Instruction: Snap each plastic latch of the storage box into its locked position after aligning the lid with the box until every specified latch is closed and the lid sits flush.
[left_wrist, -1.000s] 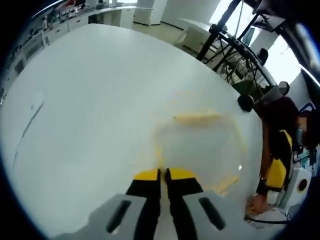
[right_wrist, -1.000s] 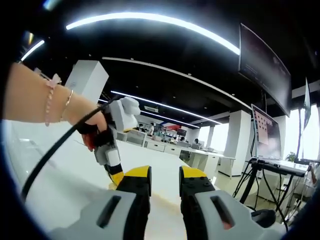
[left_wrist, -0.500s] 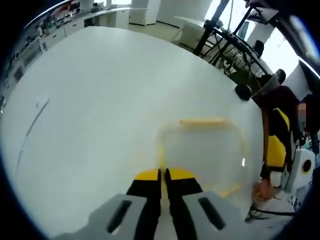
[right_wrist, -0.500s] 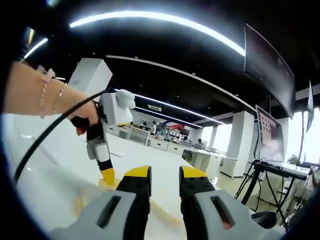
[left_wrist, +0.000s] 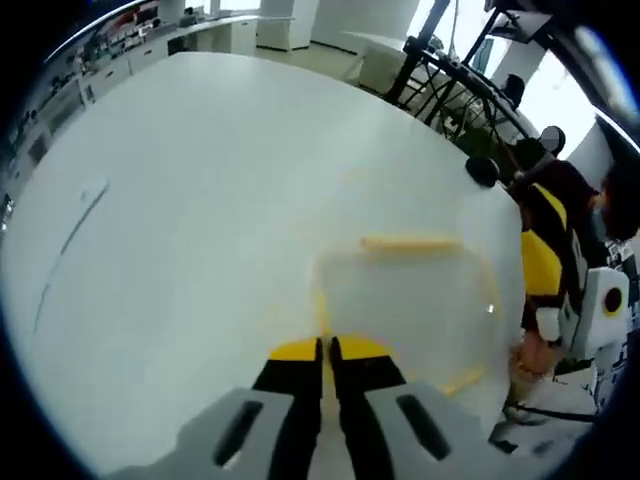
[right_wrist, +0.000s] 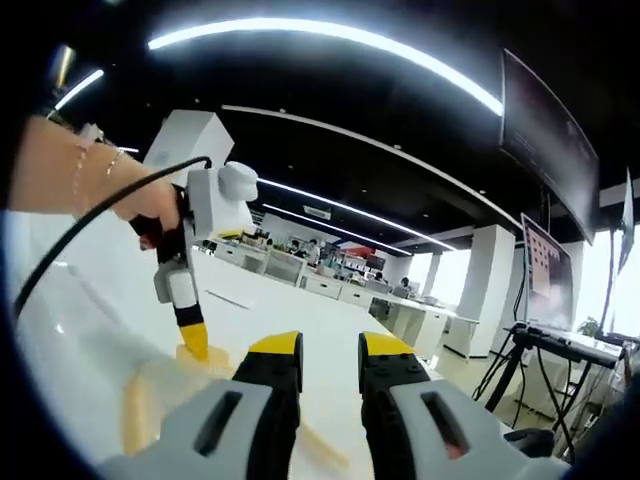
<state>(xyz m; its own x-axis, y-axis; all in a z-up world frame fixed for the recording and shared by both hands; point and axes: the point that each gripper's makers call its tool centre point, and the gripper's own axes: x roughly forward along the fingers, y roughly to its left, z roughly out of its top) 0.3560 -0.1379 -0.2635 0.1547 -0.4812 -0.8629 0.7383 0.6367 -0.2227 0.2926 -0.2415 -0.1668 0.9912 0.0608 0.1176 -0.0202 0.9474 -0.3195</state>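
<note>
Left gripper (left_wrist: 327, 347): in its own view we see the yellow-tipped jaws pressed together with nothing between, the tips on a yellow plastic latch (left_wrist: 322, 318) at the near edge of the box.
Right gripper (right_wrist: 330, 345): jaws a little apart, holding nothing.
Storage box: we see the clear plastic storage box with translucent lid (left_wrist: 400, 310) on the white table (left_wrist: 200, 220), toward 1 o'clock from the left tips.
Far latch: a yellow plastic bar (left_wrist: 410, 242) at 12 o'clock of the lid.

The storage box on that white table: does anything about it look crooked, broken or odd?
Nothing stands out. The clear box sits flat on the white table, and the shut left gripper presses its near yellow latch.
</note>
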